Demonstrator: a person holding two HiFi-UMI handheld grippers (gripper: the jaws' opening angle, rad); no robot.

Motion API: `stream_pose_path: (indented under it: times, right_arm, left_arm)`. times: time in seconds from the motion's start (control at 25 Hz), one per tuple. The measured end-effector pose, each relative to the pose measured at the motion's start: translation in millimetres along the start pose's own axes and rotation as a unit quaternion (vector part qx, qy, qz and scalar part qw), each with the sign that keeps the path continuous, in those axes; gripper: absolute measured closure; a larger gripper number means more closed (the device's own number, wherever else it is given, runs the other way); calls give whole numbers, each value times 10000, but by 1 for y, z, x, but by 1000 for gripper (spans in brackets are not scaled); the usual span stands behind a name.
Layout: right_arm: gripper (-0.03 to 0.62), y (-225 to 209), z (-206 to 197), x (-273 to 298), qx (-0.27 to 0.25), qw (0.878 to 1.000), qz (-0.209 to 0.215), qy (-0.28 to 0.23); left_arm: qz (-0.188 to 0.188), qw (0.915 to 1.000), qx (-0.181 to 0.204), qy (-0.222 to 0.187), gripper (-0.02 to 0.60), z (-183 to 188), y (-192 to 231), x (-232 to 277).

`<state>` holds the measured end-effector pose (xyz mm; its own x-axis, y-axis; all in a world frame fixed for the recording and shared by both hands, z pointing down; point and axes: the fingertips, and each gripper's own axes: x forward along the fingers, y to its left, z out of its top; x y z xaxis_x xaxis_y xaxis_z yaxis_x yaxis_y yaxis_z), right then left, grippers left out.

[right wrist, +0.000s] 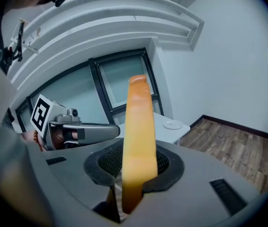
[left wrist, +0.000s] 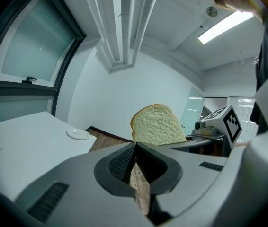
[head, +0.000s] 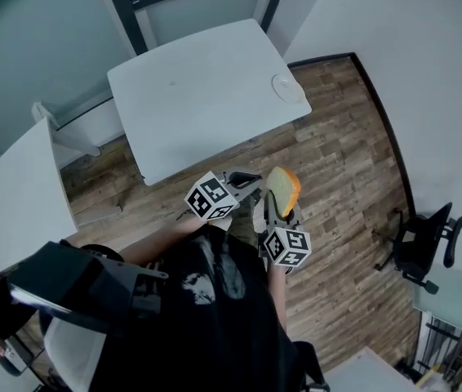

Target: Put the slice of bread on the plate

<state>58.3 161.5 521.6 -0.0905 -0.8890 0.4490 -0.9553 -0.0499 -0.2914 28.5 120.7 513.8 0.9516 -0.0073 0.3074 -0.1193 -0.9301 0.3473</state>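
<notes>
A wood-plank floor (head: 341,145) is recorded across the right half of the head view. A large white table (head: 198,96) is sited at 12 o'clock from the person (head: 206,317), who is seen from above at 6 o'clock of the frame. A second white table (head: 19,194) is noted at 9 o'clock, and a black office chair (head: 427,239) at 3 o'clock, well apart from the work area.

Both grippers are held out over the floor, short of the near edge of the large table. The left gripper (head: 250,179) is found clenched: in the left gripper view its jaws are seen meeting at the tips, with only floor showing through the slit behind them and nothing caught between. Its marker cube (head: 211,197) is noted at 7 o'clock of the jaws.

The right gripper (head: 273,209) is found grasping the slice of bread (head: 284,188). In the right gripper view the slice is presented edge-on, upright, its lower end pinched between the pads and its crust rising above the jaws. The slice is carried in the air, just beside the left gripper, at 3 o'clock of it.

The plate (head: 288,86), small and white, is located near the table's right corner, at 12 o'clock of the slice and well apart from it.
</notes>
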Motion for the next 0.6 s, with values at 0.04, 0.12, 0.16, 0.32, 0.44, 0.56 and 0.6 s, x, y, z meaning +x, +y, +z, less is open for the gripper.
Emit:
stream_pose_path:
  times: [0.04, 0.12, 0.16, 0.32, 0.44, 0.56, 0.6]
  right_arm:
    - [496, -8, 7, 9, -13, 10000, 54, 6]
    - [497, -28, 20, 30, -71, 9998, 169, 44]
    - [496, -38, 27, 41, -122, 9996, 222, 79]
    - [496, -84, 56, 83, -367, 9977, 492, 278]
    - [497, -118, 71, 118, -472, 9951, 756, 437]
    - [496, -147, 73, 155, -748, 9901, 938, 731]
    - [497, -155, 70, 167, -858, 9876, 995, 857]
  left_arm:
    - [39, 10000, -32, 12, 578, 3, 8, 9]
    - [152, 9998, -80, 27, 578, 11, 28, 28]
    - [217, 9997, -112, 26, 578, 16, 39, 39]
    - [461, 9984, -316, 8, 577, 38, 83, 85]
    - [642, 9971, -412, -17, 578, 53, 112, 122]
    - [871, 9955, -364, 62, 578, 58, 136, 154]
    - [934, 9949, -358, 113, 578, 56, 142, 162]
